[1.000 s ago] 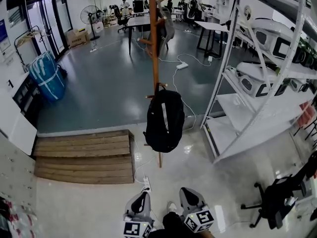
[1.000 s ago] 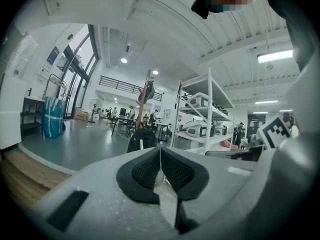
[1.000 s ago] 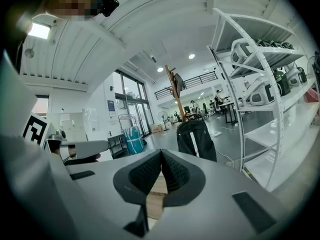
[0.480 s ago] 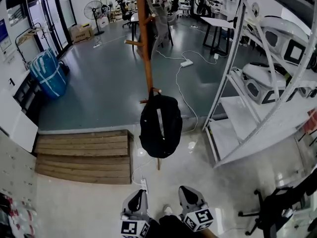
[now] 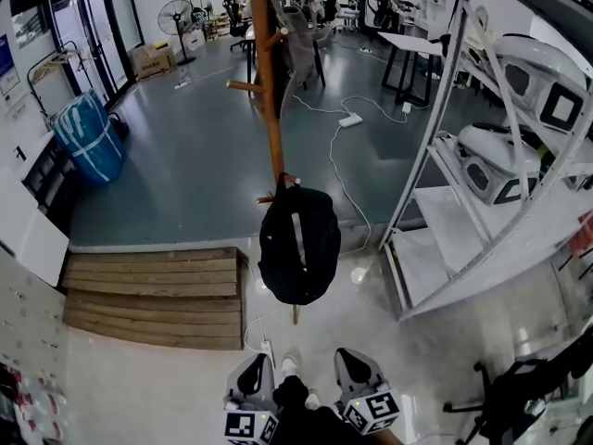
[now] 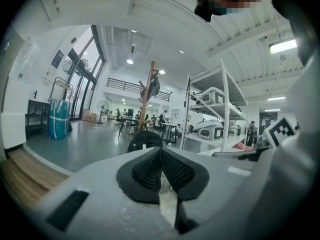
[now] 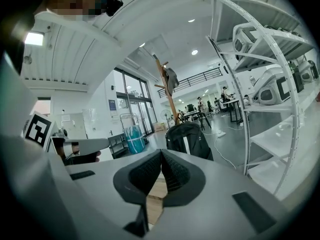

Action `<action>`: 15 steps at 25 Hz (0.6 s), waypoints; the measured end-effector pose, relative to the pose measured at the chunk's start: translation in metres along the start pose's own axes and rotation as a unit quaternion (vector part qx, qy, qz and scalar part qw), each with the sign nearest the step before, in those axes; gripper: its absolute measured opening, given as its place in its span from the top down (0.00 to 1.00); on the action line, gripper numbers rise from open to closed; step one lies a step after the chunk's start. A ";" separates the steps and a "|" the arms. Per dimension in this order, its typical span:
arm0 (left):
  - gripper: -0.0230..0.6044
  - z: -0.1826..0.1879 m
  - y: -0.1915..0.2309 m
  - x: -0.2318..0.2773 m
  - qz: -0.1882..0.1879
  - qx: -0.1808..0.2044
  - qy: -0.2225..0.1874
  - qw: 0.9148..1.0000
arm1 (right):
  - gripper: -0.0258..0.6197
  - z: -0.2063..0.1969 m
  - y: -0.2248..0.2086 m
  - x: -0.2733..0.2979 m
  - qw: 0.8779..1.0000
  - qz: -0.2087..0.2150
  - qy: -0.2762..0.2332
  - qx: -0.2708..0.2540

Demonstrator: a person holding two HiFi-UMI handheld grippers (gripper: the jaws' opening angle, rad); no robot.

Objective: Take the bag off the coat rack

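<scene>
A black backpack (image 5: pixel 298 246) with a light stripe hangs from a low peg of the tall wooden coat rack (image 5: pixel 267 91), just past the wooden step. It also shows ahead in the left gripper view as the backpack (image 6: pixel 143 140) and in the right gripper view as the backpack (image 7: pixel 189 138). My left gripper (image 5: pixel 257 382) and right gripper (image 5: pixel 357 375) sit low at the bottom of the head view, side by side, well short of the bag. Both have their jaws pressed together with nothing between them.
A wooden step platform (image 5: pixel 157 293) lies left of the rack. A white metal shelf unit (image 5: pixel 482 184) with white devices stands at the right. A white cable and power strip (image 5: pixel 349 120) trail over the floor behind the rack. A black office chair (image 5: pixel 519 387) is at lower right.
The view has moved closer to the rack; the backpack sits slightly lower-left and larger in the head view. Both grippers stay low and shut.
</scene>
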State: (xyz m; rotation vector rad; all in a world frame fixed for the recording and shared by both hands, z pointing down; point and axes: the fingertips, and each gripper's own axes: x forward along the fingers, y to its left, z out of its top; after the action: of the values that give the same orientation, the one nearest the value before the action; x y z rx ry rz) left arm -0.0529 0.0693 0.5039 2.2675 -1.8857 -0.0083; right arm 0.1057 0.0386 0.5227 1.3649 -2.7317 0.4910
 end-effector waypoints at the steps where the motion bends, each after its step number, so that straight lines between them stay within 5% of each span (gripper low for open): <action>1: 0.93 0.000 0.001 0.006 0.000 -0.004 0.001 1.000 | 0.94 0.002 -0.002 0.004 1.000 -0.001 0.000 -0.001; 15: 0.93 0.018 0.050 0.099 -0.015 -0.013 -0.004 1.000 | 0.94 0.021 -0.033 0.091 1.000 -0.021 -0.002 -0.004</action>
State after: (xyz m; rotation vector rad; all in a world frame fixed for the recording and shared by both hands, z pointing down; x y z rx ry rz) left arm -0.0850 -0.0385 0.5055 2.2804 -1.8448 -0.0464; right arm 0.0780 -0.0568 0.5282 1.4195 -2.6992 0.4754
